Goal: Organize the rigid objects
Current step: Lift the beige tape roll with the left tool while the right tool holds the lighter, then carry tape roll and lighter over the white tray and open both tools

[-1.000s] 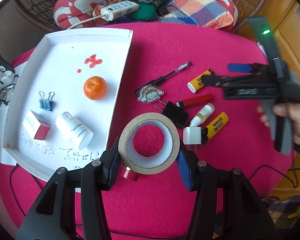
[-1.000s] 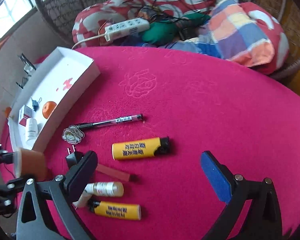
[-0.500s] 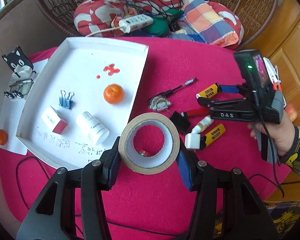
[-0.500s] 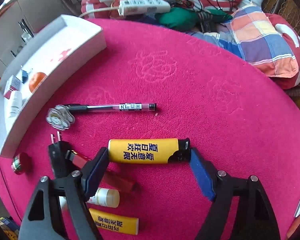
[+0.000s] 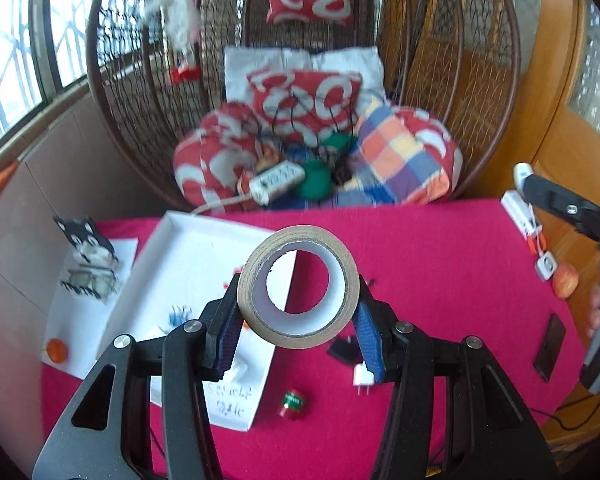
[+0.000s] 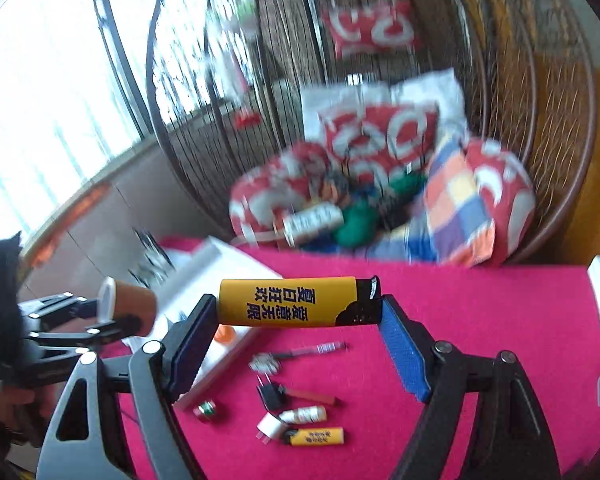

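The roll of brown tape [image 5: 298, 292] sits clamped across its outer rim between the blue pads of the left gripper [image 5: 298, 320], its open core facing the camera. It is held in the air above the near edge of the white tray [image 5: 188, 248], which suggests the tray is where it belongs. Gripping across the rim rather than through the core keeps the roll from swinging and should let it be set down flat.

The yellow lighter [image 6: 296, 302] is pinched end to end by the fingers of the right gripper [image 6: 296, 316], lying level between them, well above the red surface [image 6: 460, 320]. Holding it by its two ends leaves its long side free, so it can be laid down without tipping.

Below on the surface, beside the tray, loose things wait: a pen [image 6: 312, 350], a black plug [image 6: 272, 394], a red stick [image 6: 310, 396], a small white bottle [image 6: 304, 414], a white plug [image 6: 270, 426], a second yellow lighter [image 6: 316, 436] and a small red-and-green cap [image 6: 206, 410]. Judging from how many lie outside the tray, the sorting is partway through.

Both views are blurred at the back, where a wicker hanging chair [image 5: 300, 80] holds cushions and a power strip [image 5: 278, 182].
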`<action>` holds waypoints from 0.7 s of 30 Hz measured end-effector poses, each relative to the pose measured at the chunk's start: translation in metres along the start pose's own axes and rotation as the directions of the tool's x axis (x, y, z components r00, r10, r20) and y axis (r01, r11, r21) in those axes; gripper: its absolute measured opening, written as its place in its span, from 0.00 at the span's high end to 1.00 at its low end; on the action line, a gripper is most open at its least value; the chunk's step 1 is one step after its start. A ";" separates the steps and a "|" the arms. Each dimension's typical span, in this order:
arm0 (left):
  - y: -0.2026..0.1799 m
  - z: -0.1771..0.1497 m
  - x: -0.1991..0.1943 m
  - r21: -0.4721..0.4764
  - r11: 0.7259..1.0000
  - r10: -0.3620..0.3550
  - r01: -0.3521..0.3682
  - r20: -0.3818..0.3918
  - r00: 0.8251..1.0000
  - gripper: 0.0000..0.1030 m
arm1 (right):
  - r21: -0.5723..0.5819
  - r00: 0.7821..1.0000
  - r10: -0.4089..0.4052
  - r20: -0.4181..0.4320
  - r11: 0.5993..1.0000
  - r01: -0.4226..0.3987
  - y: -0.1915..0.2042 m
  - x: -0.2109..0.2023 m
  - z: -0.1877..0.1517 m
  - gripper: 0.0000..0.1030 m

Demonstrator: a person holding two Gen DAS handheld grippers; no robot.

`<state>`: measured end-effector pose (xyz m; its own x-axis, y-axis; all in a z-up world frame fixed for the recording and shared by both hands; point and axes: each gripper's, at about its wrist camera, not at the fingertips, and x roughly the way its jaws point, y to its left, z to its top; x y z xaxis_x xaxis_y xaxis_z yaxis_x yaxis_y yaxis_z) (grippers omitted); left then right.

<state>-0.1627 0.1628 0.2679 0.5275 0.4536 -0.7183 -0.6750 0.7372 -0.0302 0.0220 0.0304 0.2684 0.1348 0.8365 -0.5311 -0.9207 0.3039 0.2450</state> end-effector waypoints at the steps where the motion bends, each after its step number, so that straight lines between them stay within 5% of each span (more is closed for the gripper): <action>1: 0.002 0.004 -0.008 -0.006 1.000 -0.002 0.002 0.025 1.000 0.51 | -0.007 0.999 0.005 0.039 1.000 -0.005 0.004 -0.012 0.007 0.22; 6: 0.011 0.008 -0.022 -0.023 1.000 0.004 -0.002 0.061 0.998 0.51 | -0.030 0.993 0.029 0.112 0.999 -0.026 0.027 -0.037 0.019 0.22; 21: 0.059 -0.008 -0.023 -0.099 0.995 -0.011 0.014 0.037 0.999 0.51 | -0.079 0.997 0.066 0.043 0.995 -0.062 0.076 -0.014 0.011 0.22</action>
<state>-0.2181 0.1920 0.2771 0.5533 0.4638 -0.6919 -0.7151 0.6905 -0.1090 -0.0463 0.0463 0.3033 0.0894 0.8734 -0.4787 -0.9533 0.2142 0.2128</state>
